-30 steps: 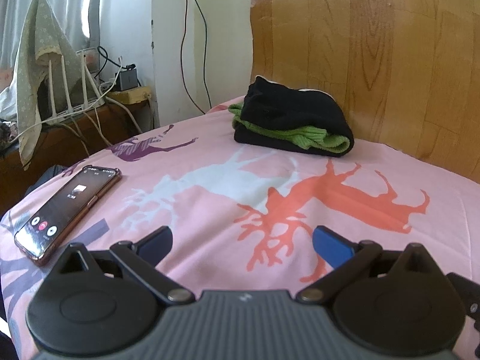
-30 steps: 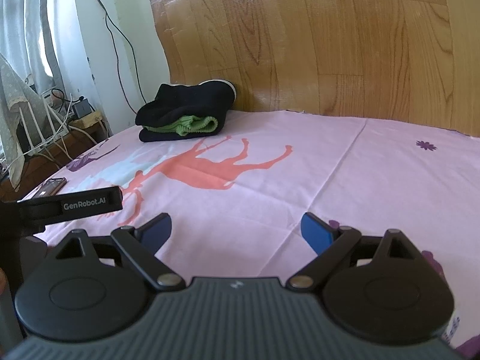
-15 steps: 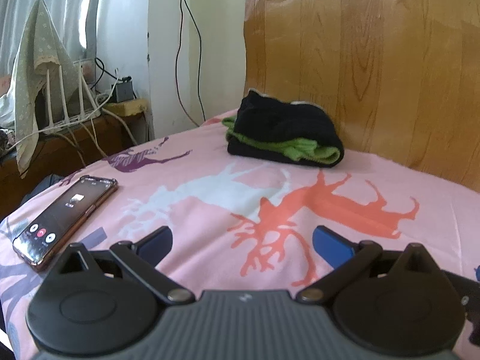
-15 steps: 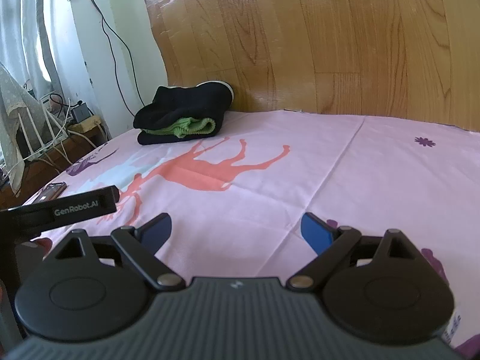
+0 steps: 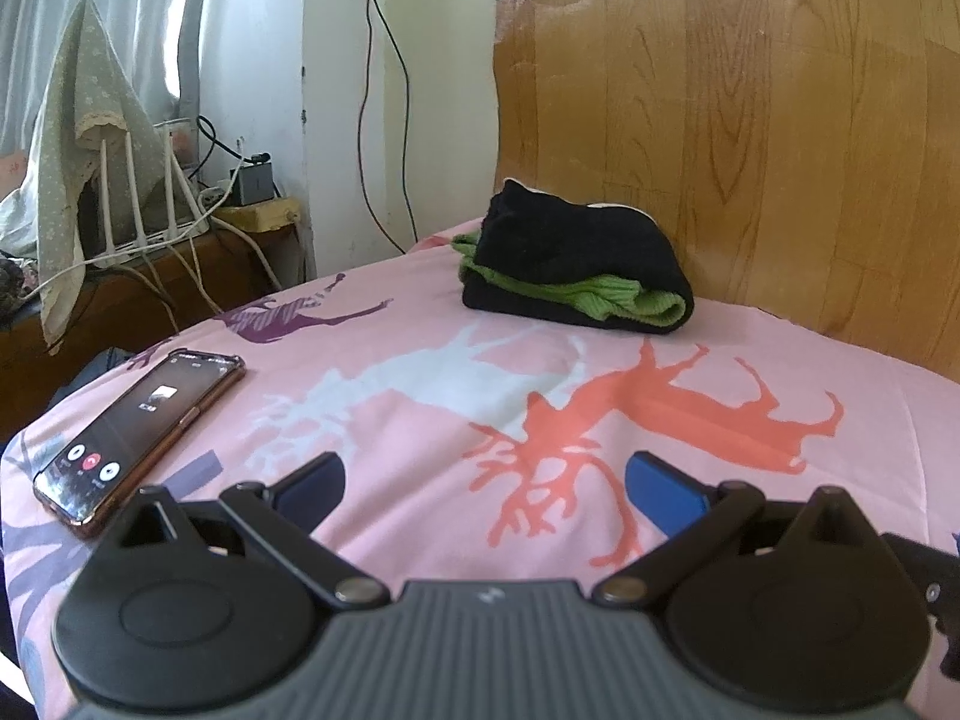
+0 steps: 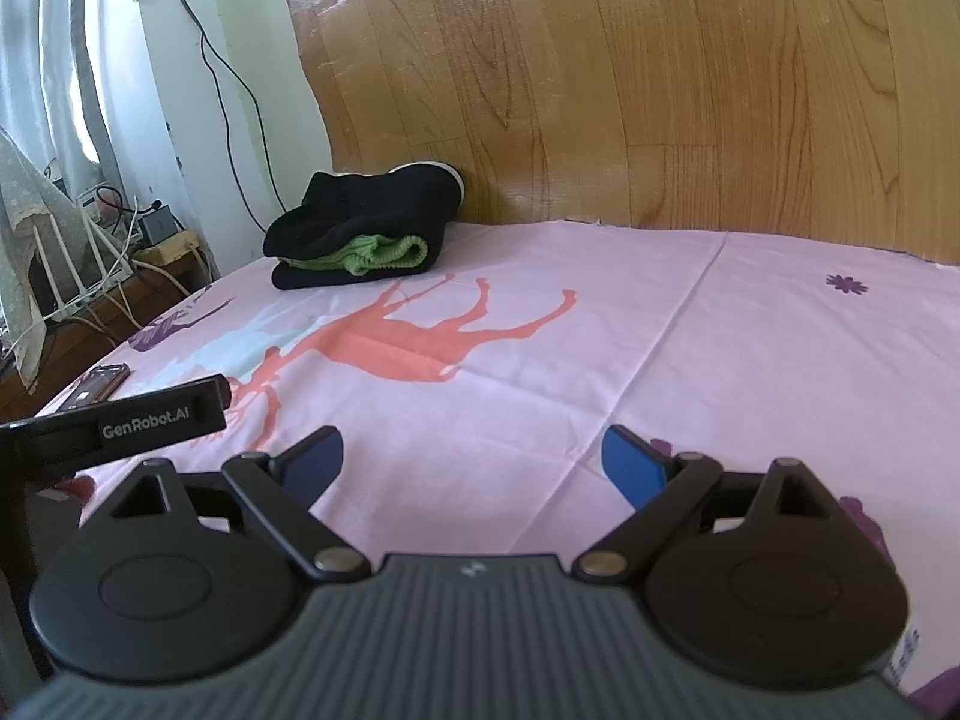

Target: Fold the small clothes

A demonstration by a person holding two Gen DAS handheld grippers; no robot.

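Clothes, a black piece folded over a green knit one, are seen stacked at the far edge of the bed against the wooden headboard, slightly farther away than a second ago, both views having been drawn back a little. Left claw and right claw are held wide open and empty well short of the stack, which suggests folding is finished or paused. "GenRobot.AI" is read on the left device's arm; call buttons are shown on the phone.

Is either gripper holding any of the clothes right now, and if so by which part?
Nothing is held. The left gripper and right gripper both have open, empty jaws over the pink sheet, well short of the folded clothes.
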